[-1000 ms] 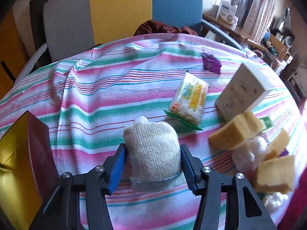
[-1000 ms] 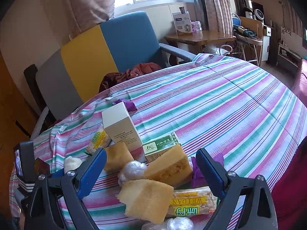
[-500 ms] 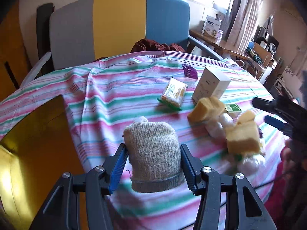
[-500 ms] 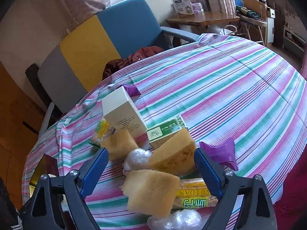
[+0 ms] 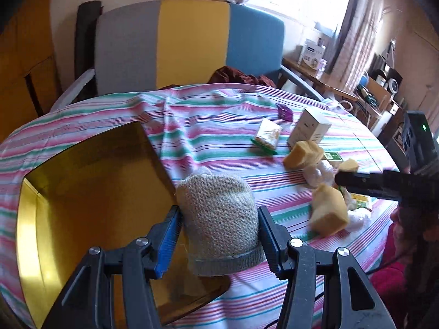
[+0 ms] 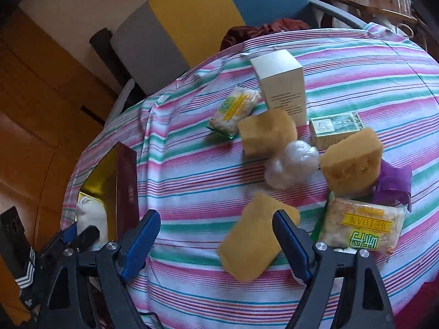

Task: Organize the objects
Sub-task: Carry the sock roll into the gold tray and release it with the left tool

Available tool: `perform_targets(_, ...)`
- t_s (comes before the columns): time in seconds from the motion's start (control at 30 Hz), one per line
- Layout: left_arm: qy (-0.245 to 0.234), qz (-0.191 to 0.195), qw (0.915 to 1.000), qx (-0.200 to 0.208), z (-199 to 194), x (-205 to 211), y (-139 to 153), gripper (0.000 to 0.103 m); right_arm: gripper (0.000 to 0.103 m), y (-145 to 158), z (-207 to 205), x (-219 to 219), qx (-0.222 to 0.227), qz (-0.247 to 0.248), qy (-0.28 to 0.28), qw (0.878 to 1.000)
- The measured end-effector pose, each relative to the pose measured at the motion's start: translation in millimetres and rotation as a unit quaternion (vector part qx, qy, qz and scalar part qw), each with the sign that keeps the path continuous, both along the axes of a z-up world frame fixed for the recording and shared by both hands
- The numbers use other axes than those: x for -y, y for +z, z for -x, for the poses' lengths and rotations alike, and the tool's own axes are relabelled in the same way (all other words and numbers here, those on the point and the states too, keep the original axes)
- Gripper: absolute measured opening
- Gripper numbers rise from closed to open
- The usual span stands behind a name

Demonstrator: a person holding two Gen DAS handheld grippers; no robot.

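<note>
The left gripper (image 5: pixel 218 237) is squeezing the soft, light knitted bundle (image 5: pixel 219 219) at its sides, over the gold box (image 5: pixel 90 192) by the tabletop's left edge. The right gripper (image 6: pixel 216 235), jaws wide and just closing, is straddling a springy yellow sponge (image 6: pixel 255 244) near the front edge without pressing it; its flat sides are looking best to grip.

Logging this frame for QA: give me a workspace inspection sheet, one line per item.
Surface: striped cloth over a round table, rumpled near the box.
Job's things: gold box, open; sock; three sponges, nearest; two snack packs; white carton; green carton; plastic ball.
Clutter: purple wrappers.
Grippers: left gripper shut on sock by the box; right gripper open, jaws just closing, above the nearest sponge.
Cables: nothing seen.
Surroundings: chair, side desk.
</note>
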State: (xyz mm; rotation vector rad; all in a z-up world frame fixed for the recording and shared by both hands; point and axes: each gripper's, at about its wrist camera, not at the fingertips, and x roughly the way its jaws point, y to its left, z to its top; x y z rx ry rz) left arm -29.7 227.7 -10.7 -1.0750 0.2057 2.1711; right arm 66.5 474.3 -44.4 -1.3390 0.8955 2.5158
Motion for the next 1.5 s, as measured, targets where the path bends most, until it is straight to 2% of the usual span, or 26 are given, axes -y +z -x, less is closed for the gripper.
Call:
perform_targets(0.3, 0.047, -0.003, 0.9988, 0.009, 8, 44, -9, 0.056, 0.086, -11, 0, 0, 0.039, -0.06, -0.03, 0.997)
perform_targets(0.43, 0.06, -0.003, 0.9981, 0.013, 8, 57, -13, 0.056, 0.086, -19, 0, -5, 0.047, -0.064, -0.043, 0.996)
perform_targets(0.6, 0.078, -0.004, 0.9968, 0.014, 9, 71, -14, 0.056, 0.085, -30, 6, 3, 0.071, -0.07, -0.02, 0.995)
perform_targets(0.63, 0.083, -0.004, 0.9964, 0.015, 10, 74, -14, 0.056, 0.081, -33, 9, 6, 0.08, -0.076, -0.016, 0.994)
perform_targets(0.67, 0.088, -0.004, 0.996, 0.016, 10, 77, -14, 0.056, 0.07, -36, 11, 8, 0.093, -0.09, -0.014, 0.991)
perform_targets(0.7, 0.093, -0.003, 0.9955, 0.017, 12, 81, -15, 0.056, 0.067, -38, 12, 12, 0.103, -0.109, -0.013, 0.989)
perform_targets(0.77, 0.104, -0.001, 0.9944, 0.019, 15, 87, -18, 0.056, 0.061, -37, 13, 15, 0.101, -0.121, -0.005, 0.987)
perform_targets(0.87, 0.126, 0.0, 0.9916, 0.03, 22, 102, -26, 0.056, 0.059, -38, 15, 17, 0.104, -0.138, 0.003, 0.985)
perform_targets(1.17, 0.215, 0.005, 0.9753, 0.05, 65, 160, -38, 0.056, 0.059, -38, 15, 17, 0.106, -0.143, 0.008, 0.984)
perform_targets(1.37, 0.228, 0.035, 0.9728, 0.025, 102, 170, -37, 0.056, 0.059, -38, 16, 18, 0.105, -0.148, 0.009, 0.983)
perform_targets(1.5, 0.229, 0.062, 0.9713, 0.018, 135, 165, -47, 0.056, 0.059, -38, 16, 18, 0.106, -0.149, 0.009, 0.983)
